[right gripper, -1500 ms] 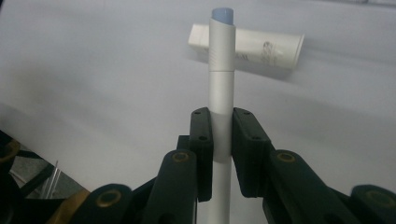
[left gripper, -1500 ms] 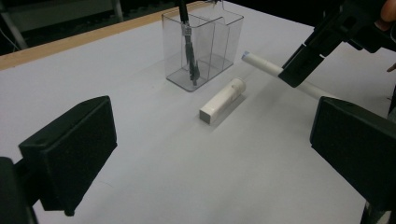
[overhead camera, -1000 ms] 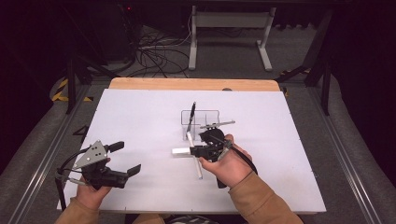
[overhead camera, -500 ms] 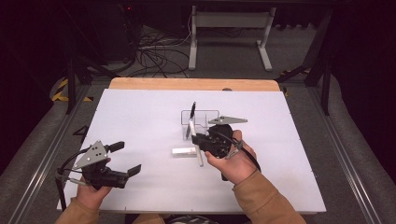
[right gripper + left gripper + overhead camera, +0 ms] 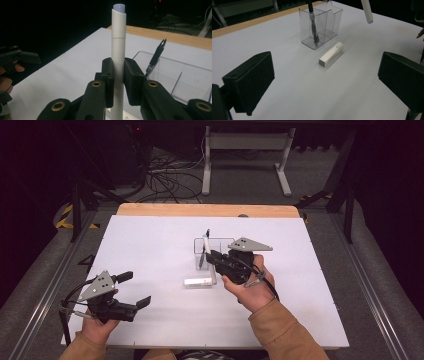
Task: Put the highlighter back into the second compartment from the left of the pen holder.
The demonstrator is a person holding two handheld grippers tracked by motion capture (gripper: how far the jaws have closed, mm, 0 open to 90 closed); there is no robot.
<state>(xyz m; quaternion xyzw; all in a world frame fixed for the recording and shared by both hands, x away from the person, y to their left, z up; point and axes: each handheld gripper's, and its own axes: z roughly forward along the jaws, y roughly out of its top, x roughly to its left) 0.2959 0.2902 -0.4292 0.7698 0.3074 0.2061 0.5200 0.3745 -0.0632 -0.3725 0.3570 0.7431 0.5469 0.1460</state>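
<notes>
High view: nearest us, our left gripper [image 5: 131,291] rests at the near left of the white table [image 5: 150,250], jaws spread wide with nothing between them. Farther in, a short white capped tube [image 5: 199,282] lies flat on the table. Just beyond and to its right, our right gripper [image 5: 212,258] is clenched on a white pen [image 5: 206,246], held up off the table beside the clear plastic holder [image 5: 220,242]. From the right gripper view the white pen [image 5: 118,62] stands upright between the pads. A dark pen [image 5: 313,23] leans in one compartment of the holder [image 5: 329,18]. Beyond runs the table's wooden edge [image 5: 200,210].
</notes>
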